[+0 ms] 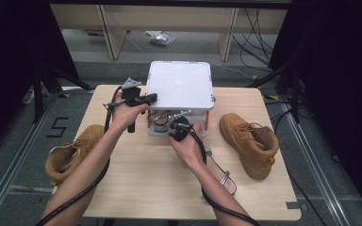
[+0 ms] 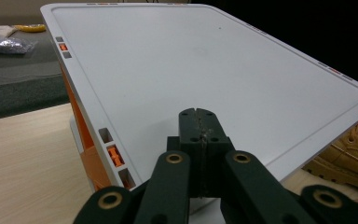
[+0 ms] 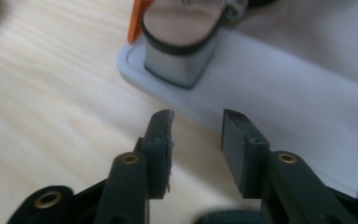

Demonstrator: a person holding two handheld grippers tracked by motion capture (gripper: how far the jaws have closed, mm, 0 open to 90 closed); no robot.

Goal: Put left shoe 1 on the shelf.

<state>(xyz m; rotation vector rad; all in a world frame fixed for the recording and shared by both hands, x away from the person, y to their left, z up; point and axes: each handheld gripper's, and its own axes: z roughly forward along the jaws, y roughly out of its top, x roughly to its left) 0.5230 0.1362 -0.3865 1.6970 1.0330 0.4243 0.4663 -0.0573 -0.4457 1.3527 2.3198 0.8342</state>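
A white two-level rack with orange posts stands at the table's far middle; its flat top plate [image 1: 179, 84] [image 2: 205, 60] is bare. My left gripper [image 1: 150, 98] [image 2: 199, 114] is shut with nothing in it, its tips over the plate's near left corner. On the rack's lower tray [image 3: 279, 79] stands a shoe with a beige insole and a silvery block heel [image 3: 179, 46]. My right gripper [image 1: 175, 126] [image 3: 196, 116] is open just in front of that tray's edge, nothing between its jaws, the heel a short way beyond.
One tan boot [image 1: 70, 153] lies at the left edge of the wooden table [image 1: 146, 188], another tan boot [image 1: 250, 141] [image 2: 349, 149] on the right. A clear sandal [image 1: 221, 174] lies by my right forearm. Cables trail from both grippers toward the table's front.
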